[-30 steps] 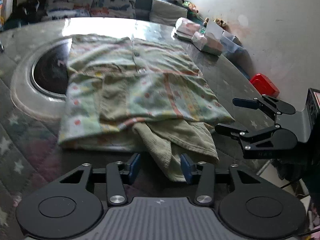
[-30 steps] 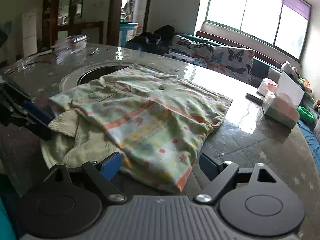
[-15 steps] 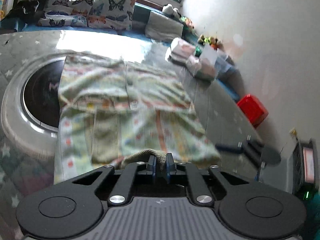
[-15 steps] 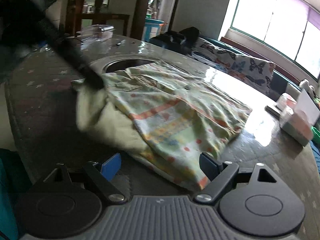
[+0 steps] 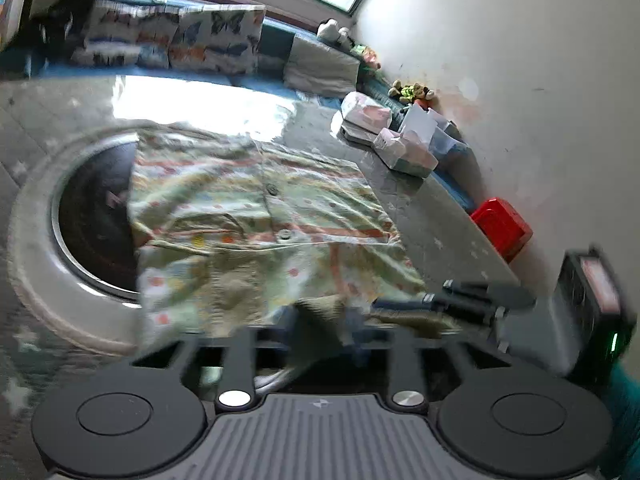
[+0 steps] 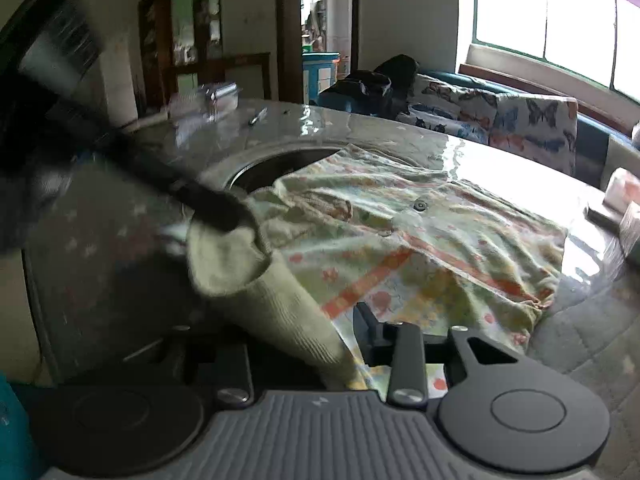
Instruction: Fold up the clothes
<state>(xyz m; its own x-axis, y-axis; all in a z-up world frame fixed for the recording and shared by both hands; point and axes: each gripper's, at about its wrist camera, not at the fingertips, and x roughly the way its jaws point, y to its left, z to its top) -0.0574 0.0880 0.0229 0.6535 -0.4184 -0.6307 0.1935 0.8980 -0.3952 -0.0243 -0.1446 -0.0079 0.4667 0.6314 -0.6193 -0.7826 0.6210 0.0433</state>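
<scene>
Shirt (image 6: 420, 240) hem between both tongs — left (image 5: 322, 326) opening, right (image 6: 320, 344) closing.

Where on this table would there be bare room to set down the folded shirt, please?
The table is bare on the right, between the patterned shirt and the red box. Another bare strip runs behind the shirt toward the butterfly cushions. It is crowded at the back right around the tissue boxes, and the round recess takes up the left.

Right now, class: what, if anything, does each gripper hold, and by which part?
Both are at the patterned shirt's ribbed green hem. The right gripper is closing with the hem between its jaws. The left gripper is opening around it; blur hides any grip.
</scene>
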